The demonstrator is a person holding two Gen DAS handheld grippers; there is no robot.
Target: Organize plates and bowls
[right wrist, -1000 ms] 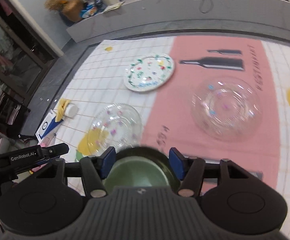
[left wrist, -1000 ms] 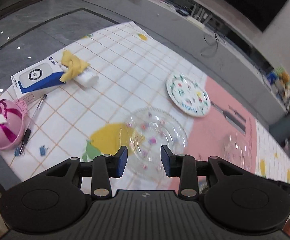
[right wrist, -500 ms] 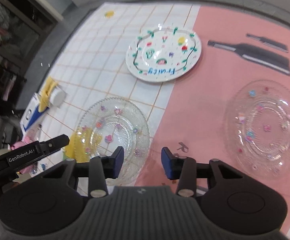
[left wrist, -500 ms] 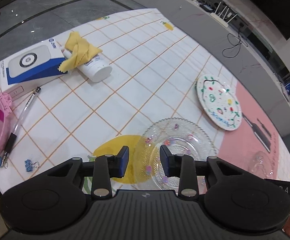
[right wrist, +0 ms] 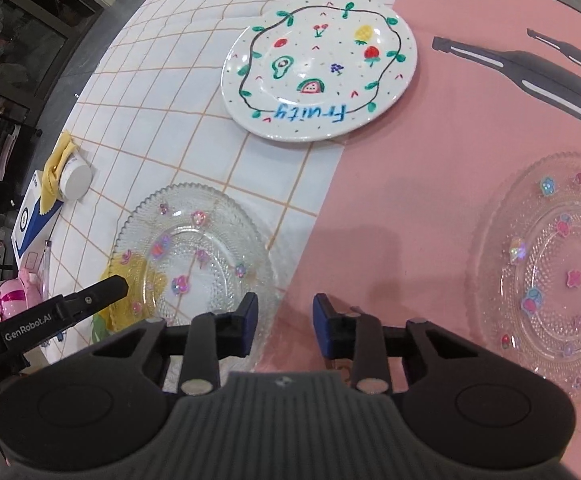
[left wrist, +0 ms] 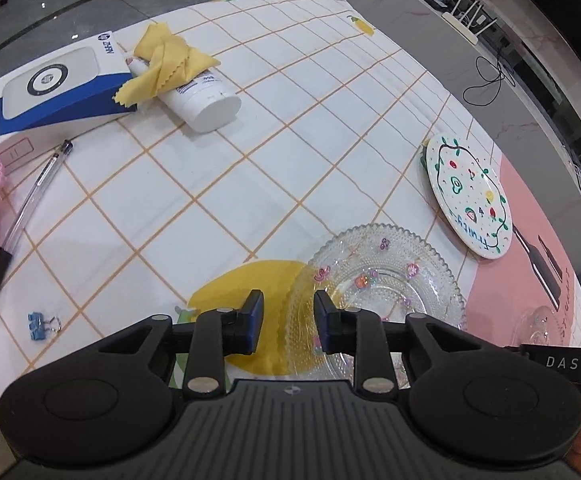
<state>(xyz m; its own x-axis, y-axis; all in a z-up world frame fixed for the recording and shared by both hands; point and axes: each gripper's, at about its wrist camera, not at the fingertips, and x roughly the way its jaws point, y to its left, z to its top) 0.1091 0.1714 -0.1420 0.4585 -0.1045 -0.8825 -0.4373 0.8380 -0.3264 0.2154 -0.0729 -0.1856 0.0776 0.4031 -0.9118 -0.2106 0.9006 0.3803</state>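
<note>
1. I am closing the left gripper (left wrist: pixel 286 320) around the near-left rim of the near glass plate (left wrist: pixel 386 280); its pads are not pressing yet.
2. I am closing the right gripper (right wrist: pixel 284 326), empty, beside that plate's right rim.
3. Nothing is stacked: the Fruity plate (right wrist: pixel 318 68) is lying far, and the second glass plate (right wrist: pixel 550 264) right.
</note>
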